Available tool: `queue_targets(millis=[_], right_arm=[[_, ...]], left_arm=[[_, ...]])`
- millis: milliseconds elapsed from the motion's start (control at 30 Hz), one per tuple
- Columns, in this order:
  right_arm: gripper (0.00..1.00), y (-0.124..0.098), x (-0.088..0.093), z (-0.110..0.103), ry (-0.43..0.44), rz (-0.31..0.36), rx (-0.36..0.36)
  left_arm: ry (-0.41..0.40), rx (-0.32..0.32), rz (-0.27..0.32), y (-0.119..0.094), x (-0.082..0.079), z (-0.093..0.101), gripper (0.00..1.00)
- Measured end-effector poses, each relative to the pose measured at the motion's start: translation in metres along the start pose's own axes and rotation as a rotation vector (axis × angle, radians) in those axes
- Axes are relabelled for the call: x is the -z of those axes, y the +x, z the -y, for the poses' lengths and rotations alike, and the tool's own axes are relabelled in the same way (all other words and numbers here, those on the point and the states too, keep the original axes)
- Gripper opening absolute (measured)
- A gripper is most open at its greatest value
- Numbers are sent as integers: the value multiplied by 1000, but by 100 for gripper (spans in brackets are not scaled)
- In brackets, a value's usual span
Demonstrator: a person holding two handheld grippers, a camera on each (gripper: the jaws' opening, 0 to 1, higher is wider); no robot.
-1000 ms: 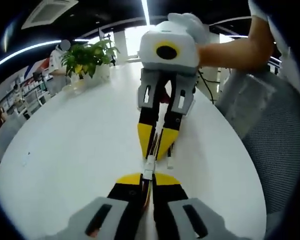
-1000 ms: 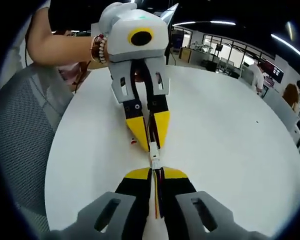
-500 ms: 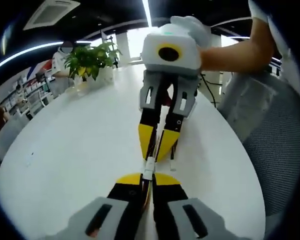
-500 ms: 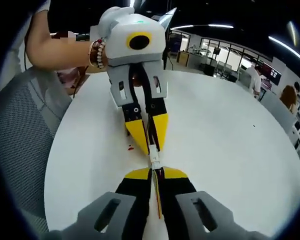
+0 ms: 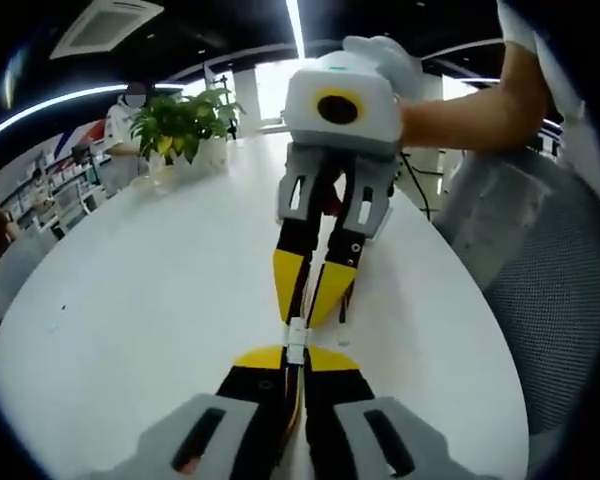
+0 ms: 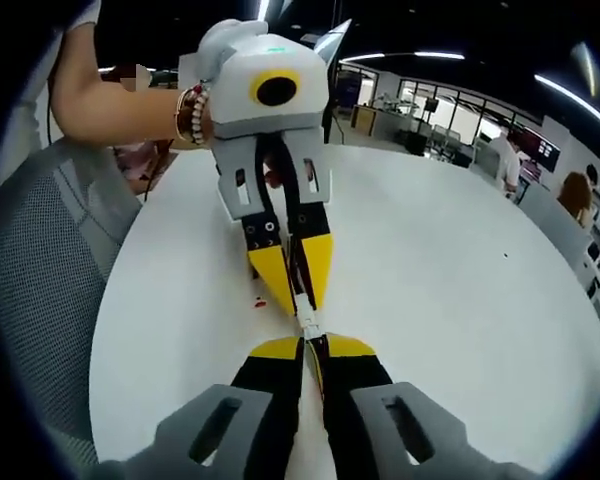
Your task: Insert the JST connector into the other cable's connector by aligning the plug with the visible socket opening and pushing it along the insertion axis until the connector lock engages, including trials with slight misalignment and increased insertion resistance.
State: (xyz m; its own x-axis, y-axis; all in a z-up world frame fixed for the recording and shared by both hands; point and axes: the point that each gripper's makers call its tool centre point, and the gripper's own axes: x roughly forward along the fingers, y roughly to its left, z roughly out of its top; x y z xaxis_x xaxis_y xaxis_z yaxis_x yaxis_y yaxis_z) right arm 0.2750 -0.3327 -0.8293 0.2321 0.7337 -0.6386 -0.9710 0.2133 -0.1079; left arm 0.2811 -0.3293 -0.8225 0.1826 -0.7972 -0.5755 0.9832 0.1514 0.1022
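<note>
White round table [image 5: 130,300] underneath, both grippers meet nose to nose: the left gripper [image 5: 292,360] clenched on its cable, the right gripper [image 5: 310,300] clenched on the other, the white JST connector [image 5: 294,338] bridging the tips, apparently mid-insertion, needing a straight firm push until it locks.

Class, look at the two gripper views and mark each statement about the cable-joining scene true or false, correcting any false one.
1. Both hand-held grippers are shut on cables. True: the left hand-held gripper and right hand-held gripper each pinch one.
2. The white connectors sit far apart. False: they meet between the gripper tips.
3. A potted plant stands on the white table. True.
4. The table is square and black. False: it is white with a rounded edge.
5. A mesh chair stands beside the table. True.
</note>
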Motion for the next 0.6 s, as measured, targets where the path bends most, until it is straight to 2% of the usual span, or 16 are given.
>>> queue_targets(millis=[200,367,600], right_arm=[[4,1,1,1,5,-3,3],[4,0,2,7,13,16,32],[5,6,-1,16,-52,24,97]], left_arm=[[-7,-3,-4,1,1,0,0],[-18,-35,8,4,0,-6,0],[-31,-102,-11,3,4,-19,0]])
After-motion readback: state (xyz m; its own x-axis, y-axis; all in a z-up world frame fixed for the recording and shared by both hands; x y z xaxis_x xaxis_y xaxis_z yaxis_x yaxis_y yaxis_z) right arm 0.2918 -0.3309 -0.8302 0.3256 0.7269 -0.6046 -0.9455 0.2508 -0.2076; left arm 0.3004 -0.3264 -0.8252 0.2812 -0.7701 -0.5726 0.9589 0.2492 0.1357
